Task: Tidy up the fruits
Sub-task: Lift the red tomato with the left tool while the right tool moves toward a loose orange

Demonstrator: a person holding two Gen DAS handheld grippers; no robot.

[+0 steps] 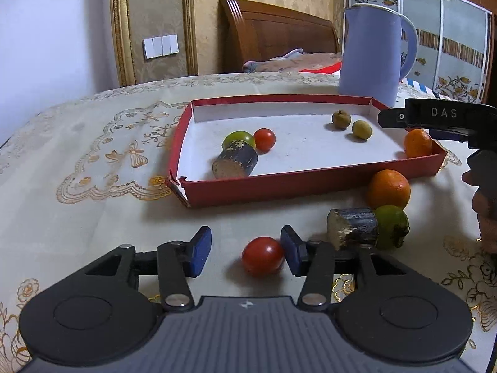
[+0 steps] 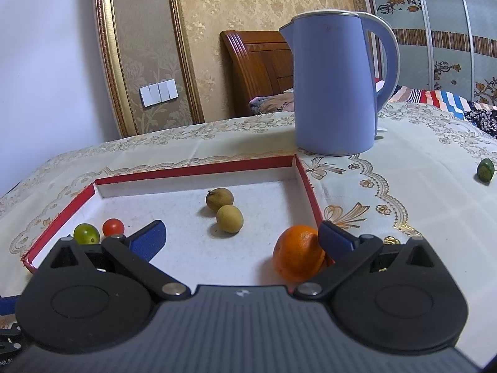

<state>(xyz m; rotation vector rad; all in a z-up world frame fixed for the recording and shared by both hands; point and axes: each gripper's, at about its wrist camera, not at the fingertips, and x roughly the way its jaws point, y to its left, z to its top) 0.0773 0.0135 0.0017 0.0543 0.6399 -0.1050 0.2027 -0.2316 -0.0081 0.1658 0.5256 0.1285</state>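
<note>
Red tomato (image 1: 262,255) sits on the cloth (image 1: 93,217) between our left gripper (image 1: 246,253) pads, hard against the 3 o'clock pad (image 1: 290,253), clear gap to the 9 o'clock one. Fingers spread wide, nothing pinched yet.

Risks first. It's round and off-centre, so closing now could shove it sideways and roll it out, prob toward 9 o'clock. Cane stub (image 1: 354,228) and green fruit (image 1: 392,227) lie just beside at 2 o'clock; a careless swing knocks them. Squeeze too hard and the skin likely splits.

Right gripper (image 2: 243,239) is over the box (image 2: 198,168), fingers spread very wide, gripping nothing. Its 3 o'clock pad (image 2: 337,239) looks to touch the orange (image 2: 298,253), which sits in the box's near corner; pulling away w/ that contact could nudge it against the wall.

Box holds two longans (image 2: 224,209), a small tomato (image 2: 113,227), green fruit, another stub. A second orange (image 1: 388,189) waits outside at the wall. One green fruit (image 2: 485,170) sits well apart at 3 o'clock, easy to forget. Kettle (image 2: 337,84) stands behind.
</note>
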